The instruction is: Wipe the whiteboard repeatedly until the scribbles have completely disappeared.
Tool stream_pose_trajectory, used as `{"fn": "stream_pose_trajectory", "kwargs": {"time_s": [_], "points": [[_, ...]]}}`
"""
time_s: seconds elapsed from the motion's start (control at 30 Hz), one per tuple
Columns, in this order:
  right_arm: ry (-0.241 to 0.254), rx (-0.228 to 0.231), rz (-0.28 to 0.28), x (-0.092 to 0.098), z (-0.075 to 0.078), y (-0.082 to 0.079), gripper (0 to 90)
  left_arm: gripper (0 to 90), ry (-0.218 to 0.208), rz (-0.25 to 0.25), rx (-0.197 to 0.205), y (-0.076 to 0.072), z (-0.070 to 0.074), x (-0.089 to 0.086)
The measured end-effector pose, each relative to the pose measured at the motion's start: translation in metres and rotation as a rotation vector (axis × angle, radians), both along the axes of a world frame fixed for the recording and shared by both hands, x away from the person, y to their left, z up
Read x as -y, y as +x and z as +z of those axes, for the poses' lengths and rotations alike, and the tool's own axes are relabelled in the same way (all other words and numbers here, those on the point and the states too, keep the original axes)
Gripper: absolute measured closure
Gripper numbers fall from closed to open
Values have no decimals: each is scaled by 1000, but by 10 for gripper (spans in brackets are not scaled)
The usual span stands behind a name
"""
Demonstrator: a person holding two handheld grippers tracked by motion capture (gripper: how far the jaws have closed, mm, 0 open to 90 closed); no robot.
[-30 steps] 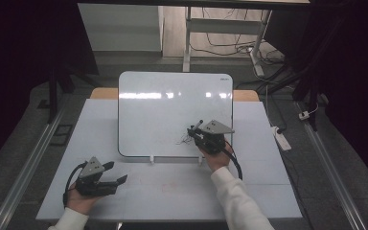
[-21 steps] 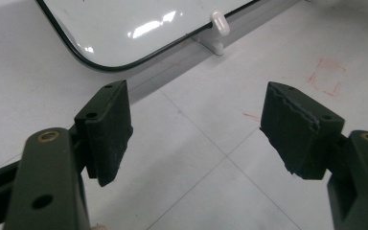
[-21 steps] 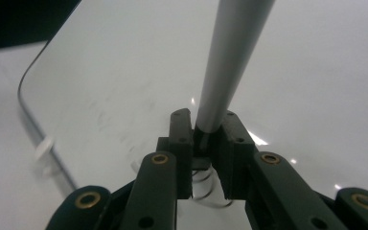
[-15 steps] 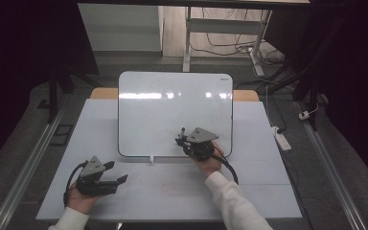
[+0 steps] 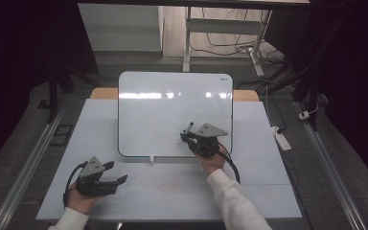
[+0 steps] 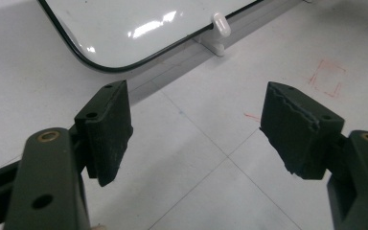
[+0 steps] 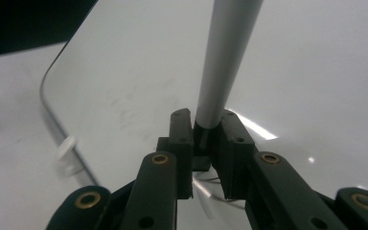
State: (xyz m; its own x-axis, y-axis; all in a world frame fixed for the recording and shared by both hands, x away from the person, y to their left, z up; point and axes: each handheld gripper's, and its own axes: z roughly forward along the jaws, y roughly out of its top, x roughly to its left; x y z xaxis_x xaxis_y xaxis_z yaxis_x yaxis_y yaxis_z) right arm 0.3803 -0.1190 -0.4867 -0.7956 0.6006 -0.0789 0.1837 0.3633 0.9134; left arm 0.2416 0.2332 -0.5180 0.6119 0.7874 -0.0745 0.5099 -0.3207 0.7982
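Note:
A white whiteboard (image 5: 172, 110) lies on the pale table (image 5: 268, 191). My right gripper (image 5: 190, 137) hovers over the board's lower right part, shut on a grey marker (image 5: 189, 128) that points up and away. In the right gripper view the marker (image 7: 225, 57) rises from between the closed jaws (image 7: 206, 139) over the glossy board (image 7: 316, 72), which bears faint smudges (image 7: 124, 110). My left gripper (image 5: 116, 173) rests at the table's front left, open. In the left gripper view its jaws (image 6: 196, 129) stand wide apart over bare table, with the board's corner (image 6: 139, 28) ahead.
A small white clip (image 6: 220, 26) sits at the board's near edge. Faint red marks (image 6: 328, 76) are drawn on the table. A white power strip (image 5: 280, 139) lies on the floor to the right of the table. Metal rails run along both sides.
The right gripper with the marker has shifted slightly left over the board's lower part. The left hand has stayed put.

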Motion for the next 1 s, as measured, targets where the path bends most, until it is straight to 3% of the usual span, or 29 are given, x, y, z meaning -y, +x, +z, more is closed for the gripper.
{"fn": "stream_pose_trajectory", "kwargs": {"time_s": [0.1, 0.23, 0.37, 0.4, 0.5, 0.53, 0.67, 0.83, 0.93, 1.0], "points": [[-90, 29, 69, -15, -7, -10, 779, 269, 3, -1, -3, 1, 0, 0], [7, 2, 18, -9, -4, -2, 779, 270, 0, 0, 3, -1, 0, -1], [-105, 31, 85, -17, -8, -12, 779, 271, 1, 0, 0, 0, 0, 0], [-105, 31, 78, -15, -7, -11, 780, 271, 2, -1, 1, 0, 0, 0], [-14, 13, 4, 3, -2, -3, 779, 272, -1, 0, 5, -1, 1, -1], [-7, 9, 1, 4, -3, -3, 780, 273, -1, 2, 6, -1, 1, -1], [-76, 23, 69, -7, -10, -13, 779, 273, 3, 1, 2, 0, 0, 0], [-8, 22, 23, 0, -7, -6, 779, 273, 1, 4, 5, -1, 1, 0], [-85, 44, 76, -11, -10, -13, 779, 273, 2, 2, 3, 0, 0, 0], [-72, 43, 63, -5, -7, -8, 779, 273, 2, 1, 4, -1, 0, 0]]}}
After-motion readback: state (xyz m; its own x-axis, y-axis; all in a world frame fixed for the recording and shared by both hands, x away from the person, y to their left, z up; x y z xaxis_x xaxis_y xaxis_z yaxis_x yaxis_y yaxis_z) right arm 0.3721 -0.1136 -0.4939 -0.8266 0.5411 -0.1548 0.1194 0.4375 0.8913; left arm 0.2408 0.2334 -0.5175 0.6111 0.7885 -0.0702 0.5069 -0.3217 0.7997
